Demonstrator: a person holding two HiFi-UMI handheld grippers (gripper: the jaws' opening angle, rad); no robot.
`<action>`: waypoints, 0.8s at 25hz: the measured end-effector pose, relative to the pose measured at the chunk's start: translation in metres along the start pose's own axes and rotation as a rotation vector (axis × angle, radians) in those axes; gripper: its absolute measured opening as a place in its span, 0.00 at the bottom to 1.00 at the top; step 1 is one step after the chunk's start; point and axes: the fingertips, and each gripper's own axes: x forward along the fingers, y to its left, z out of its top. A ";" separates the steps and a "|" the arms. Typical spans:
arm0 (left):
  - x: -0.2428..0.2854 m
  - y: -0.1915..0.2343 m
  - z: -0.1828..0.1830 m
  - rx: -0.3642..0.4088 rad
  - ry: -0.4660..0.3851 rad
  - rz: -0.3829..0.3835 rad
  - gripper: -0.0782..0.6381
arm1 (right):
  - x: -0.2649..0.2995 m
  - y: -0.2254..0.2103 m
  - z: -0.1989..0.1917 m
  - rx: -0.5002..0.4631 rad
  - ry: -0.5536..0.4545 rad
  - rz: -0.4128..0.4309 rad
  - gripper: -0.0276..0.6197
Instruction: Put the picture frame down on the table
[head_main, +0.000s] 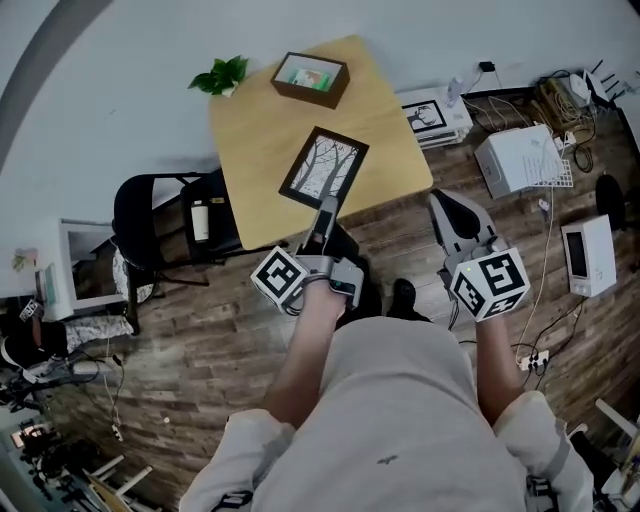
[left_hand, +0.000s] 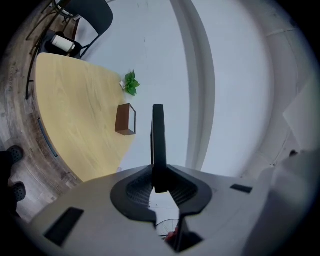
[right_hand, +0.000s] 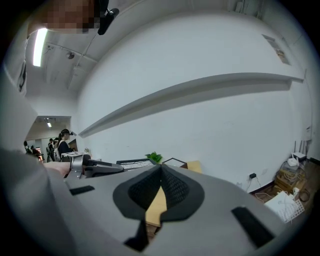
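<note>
The picture frame (head_main: 323, 167), black-edged with a print of bare trees, hangs over the near half of the wooden table (head_main: 260, 130). I cannot tell whether it touches the top. My left gripper (head_main: 327, 208) is shut on the frame's near edge. In the left gripper view the frame (left_hand: 158, 135) shows edge-on, pinched between the jaws of the left gripper (left_hand: 158, 175). My right gripper (head_main: 447, 203) is off the table's right corner, above the floor, shut with nothing in it. In the right gripper view its jaws (right_hand: 161, 167) meet at the tips.
A brown box (head_main: 311, 78) with a green card and a small plant (head_main: 220, 76) stand at the table's far side. A black chair (head_main: 150, 210) is left of the table. White appliances (head_main: 520, 160), a framed print (head_main: 432, 115) and cables lie on the floor at right.
</note>
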 end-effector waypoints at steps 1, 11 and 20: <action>0.007 0.001 0.002 0.001 0.015 0.001 0.20 | 0.003 -0.002 0.002 0.001 -0.001 -0.014 0.04; 0.065 0.026 0.008 -0.039 0.157 0.024 0.20 | 0.027 -0.015 0.003 0.018 0.006 -0.136 0.04; 0.091 0.061 0.017 -0.065 0.249 0.085 0.20 | 0.049 -0.011 -0.009 0.047 0.031 -0.208 0.04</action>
